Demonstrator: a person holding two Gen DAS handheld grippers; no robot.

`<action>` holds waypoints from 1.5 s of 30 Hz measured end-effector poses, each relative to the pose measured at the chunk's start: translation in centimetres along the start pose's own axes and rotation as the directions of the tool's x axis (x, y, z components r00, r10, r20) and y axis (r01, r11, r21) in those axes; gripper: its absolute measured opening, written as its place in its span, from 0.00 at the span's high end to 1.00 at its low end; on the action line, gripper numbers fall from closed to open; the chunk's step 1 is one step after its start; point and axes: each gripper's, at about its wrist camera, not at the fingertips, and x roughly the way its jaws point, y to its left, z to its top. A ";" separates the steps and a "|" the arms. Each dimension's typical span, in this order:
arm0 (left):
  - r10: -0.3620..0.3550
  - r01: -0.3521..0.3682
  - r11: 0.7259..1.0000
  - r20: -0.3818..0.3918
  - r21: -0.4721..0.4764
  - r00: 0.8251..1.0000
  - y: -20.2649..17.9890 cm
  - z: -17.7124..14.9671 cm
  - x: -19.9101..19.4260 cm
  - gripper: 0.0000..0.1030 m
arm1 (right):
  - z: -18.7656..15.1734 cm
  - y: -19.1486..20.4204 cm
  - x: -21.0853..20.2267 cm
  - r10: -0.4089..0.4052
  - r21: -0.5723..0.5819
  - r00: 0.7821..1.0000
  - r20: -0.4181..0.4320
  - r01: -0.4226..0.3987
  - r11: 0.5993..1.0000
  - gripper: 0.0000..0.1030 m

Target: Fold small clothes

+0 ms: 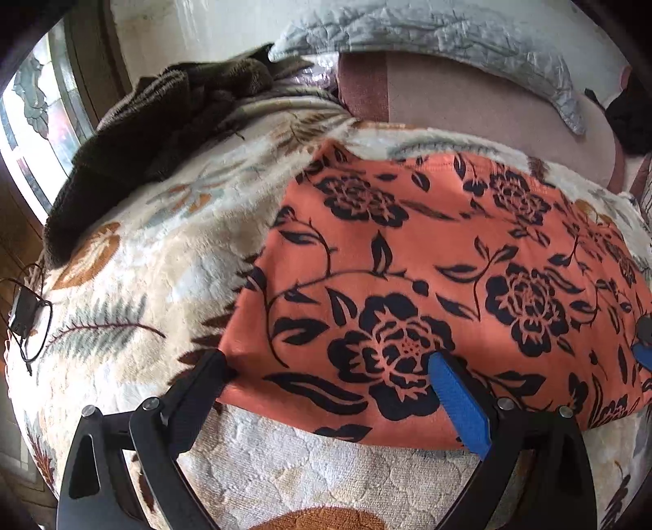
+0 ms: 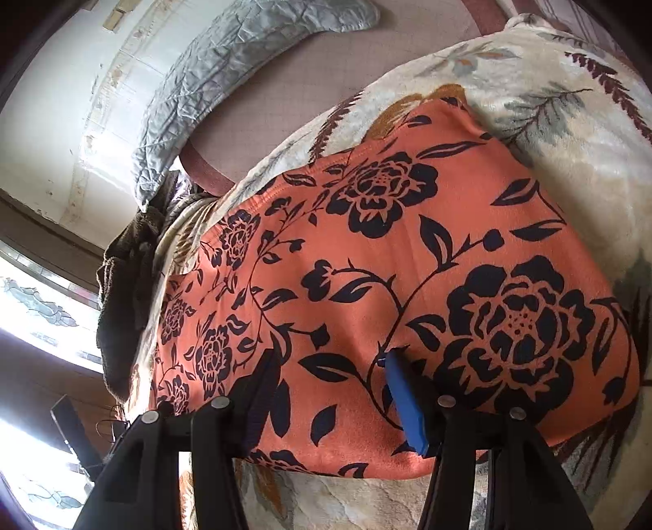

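An orange garment point(image 1: 428, 277) printed with black roses lies flat on a cream floral blanket point(image 1: 134, 261), filling the centre and 3 o'clock side of the left wrist view. The left gripper point(image 1: 330, 367) is spread wide at 6 o'clock, its fingers resting on the garment's near edge: the black finger sits at the near left corner, the blue-padded one further along the hem. No cloth is pinched between them. The garment's far right end runs out of the frame, and a scrap of blue and black at 3 o'clock is cut off by the frame edge.

In the right wrist view the same garment point(image 2: 387, 285) covers most of the picture. The right gripper point(image 2: 332, 367) is also spread, both fingertips lying on the cloth just in from its near edge. Whether the tips press into the fabric cannot be told.

A dark brown knitted item point(image 1: 163, 134) lies crumpled at 10 o'clock on the blanket, its shape unclear. A grey quilted pillow point(image 1: 428, 36) stretches across 12 o'clock, partly cropped. A small black device with a cable point(image 1: 24, 314) sits at 9 o'clock, too small to identify.
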 end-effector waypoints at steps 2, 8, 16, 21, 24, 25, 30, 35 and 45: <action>0.007 -0.007 1.000 0.001 0.011 1.000 -0.3 -0.1 0.2 0.03 | 0.2 0.0 -0.4 0.018 0.006 1.000 0.015 -0.018 1.000 0.44; -0.034 0.035 0.999 0.061 -0.009 0.998 0.4 0.1 -1.5 0.03 | 0.8 -1.7 -3.5 0.047 0.055 0.993 0.111 -0.053 0.997 0.44; -0.024 0.024 1.000 0.142 0.003 0.990 1.0 -0.8 -4.0 0.03 | 0.3 -5.3 -8.3 0.055 0.177 0.975 0.214 -0.094 0.980 0.41; -0.001 0.004 1.000 0.137 -0.025 0.991 2.0 -0.6 -3.7 0.03 | 0.4 -6.2 -8.5 0.053 0.222 0.974 0.220 -0.102 0.970 0.41; 0.022 -0.015 0.999 0.163 -0.044 0.986 2.4 -0.4 -4.0 0.03 | 0.6 -5.7 -7.9 0.058 0.211 0.975 0.215 -0.105 0.972 0.41; 0.016 -0.007 0.999 0.166 -0.052 0.986 2.5 -0.2 -4.0 0.03 | 0.7 -5.6 -7.8 0.061 0.206 0.975 0.212 -0.106 0.973 0.41; 0.029 -0.022 0.999 0.183 -0.038 0.983 1.8 0.2 -4.1 0.03 | 1.0 -4.5 -6.4 0.078 0.185 0.978 0.195 -0.115 0.976 0.41; -0.021 0.015 1.000 0.240 0.026 0.971 -0.1 0.0 -5.4 0.03 | 1.8 -3.1 -4.5 0.078 0.151 0.980 0.181 -0.106 0.983 0.41; -0.038 0.013 0.994 0.236 0.106 0.971 -3.3 -0.2 -4.2 0.03 | 5.0 -1.0 -0.6 0.060 0.041 0.979 0.193 -0.069 0.997 0.41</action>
